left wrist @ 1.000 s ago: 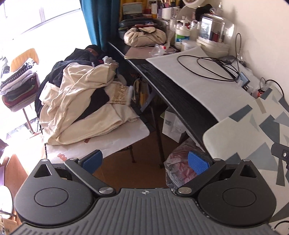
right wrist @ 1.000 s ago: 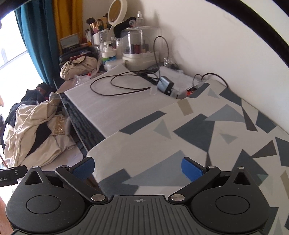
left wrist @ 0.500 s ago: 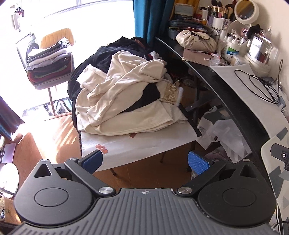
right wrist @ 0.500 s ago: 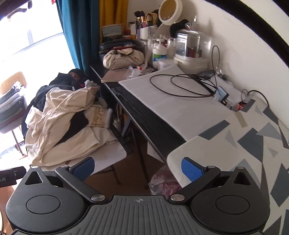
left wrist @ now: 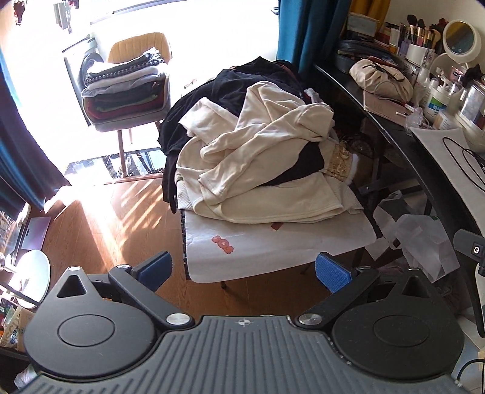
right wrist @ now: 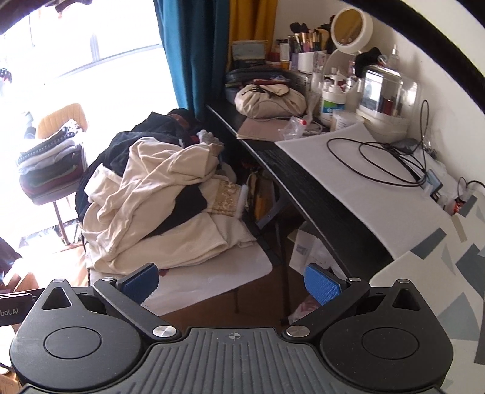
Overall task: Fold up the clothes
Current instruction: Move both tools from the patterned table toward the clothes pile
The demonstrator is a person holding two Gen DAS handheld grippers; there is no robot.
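**Two grippers hang wide open before an unfolded heap of clothes**

Two grippers hang in the air, each with its blue-padded jaws spread wide and nothing between them. The left gripper (left wrist: 242, 268) faces a low white-covered table (left wrist: 272, 242), and the right gripper (right wrist: 232, 280) looks at the same table (right wrist: 230, 269) from further to the side.

A loose heap of cream and black clothes (left wrist: 257, 151) lies on that table, filling its far part; the near strip of the white cover is bare except for a small pink printed motif (left wrist: 222, 244). Cream garments lie on top, with a long cream sleeve (left wrist: 239, 163) draped toward the near edge, and black fabric hangs over the heap's far and left sides. From the right wrist, the heap (right wrist: 157, 200) sits just beside a long black table (right wrist: 303, 188) crowded with cosmetics, a round mirror (right wrist: 350, 28) and coiled black cable (right wrist: 372, 157).

Behind the heap, a tan-backed chair (left wrist: 136, 51) carries a neat stack of folded garments (left wrist: 124, 88) near the bright window. Neither gripper touches any cloth.
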